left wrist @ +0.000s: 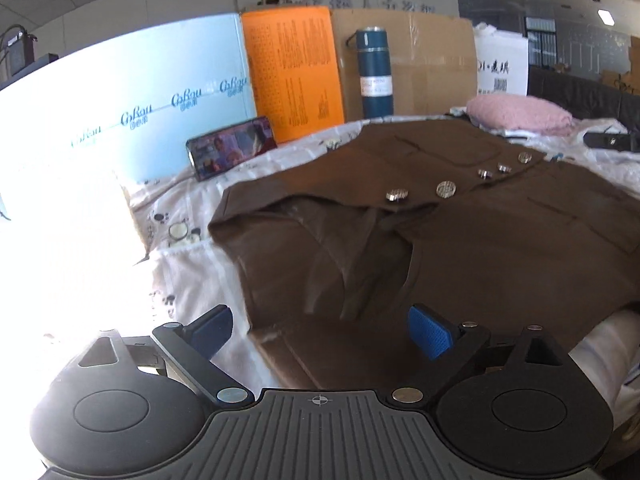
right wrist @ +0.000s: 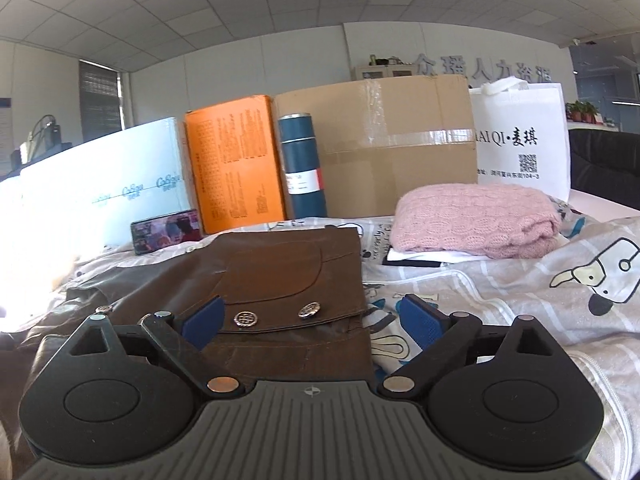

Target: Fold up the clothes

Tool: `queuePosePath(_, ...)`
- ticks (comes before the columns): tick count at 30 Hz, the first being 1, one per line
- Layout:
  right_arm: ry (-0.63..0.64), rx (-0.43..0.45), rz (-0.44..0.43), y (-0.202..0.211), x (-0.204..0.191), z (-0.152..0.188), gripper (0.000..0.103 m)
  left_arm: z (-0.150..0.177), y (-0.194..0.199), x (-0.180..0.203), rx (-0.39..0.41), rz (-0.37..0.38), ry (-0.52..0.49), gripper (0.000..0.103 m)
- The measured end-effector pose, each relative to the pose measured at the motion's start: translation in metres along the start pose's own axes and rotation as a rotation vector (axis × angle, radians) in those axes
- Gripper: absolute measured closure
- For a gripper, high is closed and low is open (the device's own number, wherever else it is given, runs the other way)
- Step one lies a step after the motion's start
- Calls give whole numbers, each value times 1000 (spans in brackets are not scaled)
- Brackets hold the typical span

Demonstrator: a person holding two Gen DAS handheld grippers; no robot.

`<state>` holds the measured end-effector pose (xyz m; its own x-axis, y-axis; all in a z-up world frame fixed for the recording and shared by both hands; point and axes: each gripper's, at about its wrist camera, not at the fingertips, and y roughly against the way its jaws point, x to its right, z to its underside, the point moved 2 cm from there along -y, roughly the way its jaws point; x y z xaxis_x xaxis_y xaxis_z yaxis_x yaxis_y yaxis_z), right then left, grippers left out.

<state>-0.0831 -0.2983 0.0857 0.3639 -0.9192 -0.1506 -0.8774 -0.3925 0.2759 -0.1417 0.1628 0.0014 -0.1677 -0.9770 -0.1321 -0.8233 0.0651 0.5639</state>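
Matt brown jacket (left wrist: 460,240), shiny metal buttons (left wrist: 446,189).

A brown jacket (right wrist: 288,280) is covering the middle of the patterned bedsheet (right wrist: 520,292). Bare sheet is lying open to its right. Behind it, a phone (right wrist: 166,231), orange box (right wrist: 234,164), blue flask (right wrist: 303,162), cardboard box (right wrist: 400,140) and folded pink sweater (right wrist: 476,220) are blocking the far edge.

Your left wrist camera sits low and close over the brown jacket's (left wrist: 440,240) near hem, looking along it toward the back boxes. Your right one faces the same way from its far corner; both share the blue flask (left wrist: 374,74), orange box (right wrist: 236,164) and pink sweater (right wrist: 476,220).
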Motion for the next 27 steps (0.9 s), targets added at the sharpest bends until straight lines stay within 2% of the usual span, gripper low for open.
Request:
queuePosePath(1,10,-1,-18,1,-2,1,6,5,-2,0,-22,-15,3,6)
queuePosePath(2,21,-4,-36,5,-5,3,6,6,0,0,-9,-15,23,6)
queuePosePath(5,62,-13,-87,20,-10,10,4,0,9,6,76,-3,31,6)
queuePosePath(8,102,-22,-139,35,-16,17,0,-8,18,20,163,110,6,5)
queuePosePath(9,115,-25,-156,40,-17,20,0,-11,19,27,185,144,-14,2)
queuePosePath(14,182,-41,-241,64,-26,32,0,-18,15,67,236,243,-142,1)
queuePosePath(16,231,-63,-253,73,-28,38,0,-19,13,79,257,254,-174,1)
queuePosePath(19,314,-103,-262,86,-31,48,0,-21,11,90,294,224,-186,1)
queuePosePath(22,404,-136,-274,96,-34,57,0,-26,11,85,312,237,-107,1)
queuePosePath(27,529,-188,-220,97,-39,69,0,-34,11,59,329,279,136,0)
